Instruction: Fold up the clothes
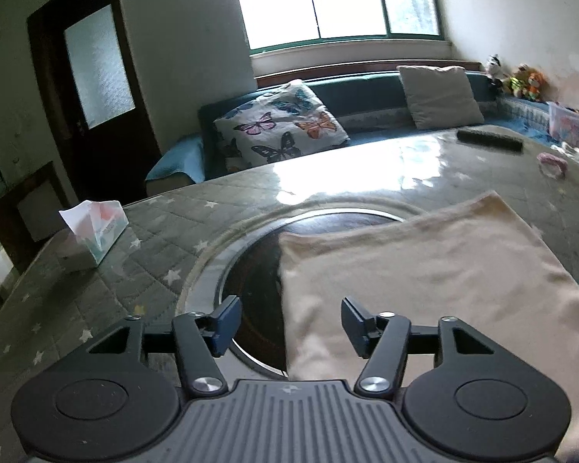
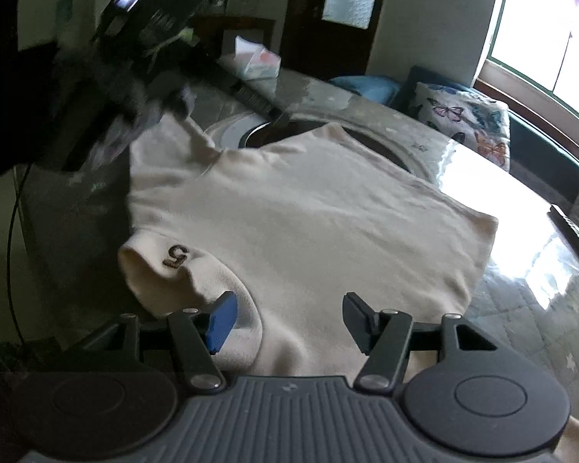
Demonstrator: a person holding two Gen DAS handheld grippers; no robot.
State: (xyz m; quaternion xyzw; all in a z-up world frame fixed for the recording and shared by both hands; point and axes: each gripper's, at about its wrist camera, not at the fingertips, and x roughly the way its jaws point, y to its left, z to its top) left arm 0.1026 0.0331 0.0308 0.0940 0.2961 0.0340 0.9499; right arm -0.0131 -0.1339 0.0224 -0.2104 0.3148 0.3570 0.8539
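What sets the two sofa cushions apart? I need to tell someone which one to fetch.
The butterfly cushion is printed with coloured butterflies on white; the plain cushion is an unpatterned beige. The butterfly cushion sits nearer the door end of the sofa, the plain cushion under the window's right half. Both are squarish and lean against the backrest.

cream garment [image 2: 308, 208] folded, flat on table, "5" on sleeve.

Left gripper [image 1: 289, 326] open; right gripper [image 2: 289, 322] open
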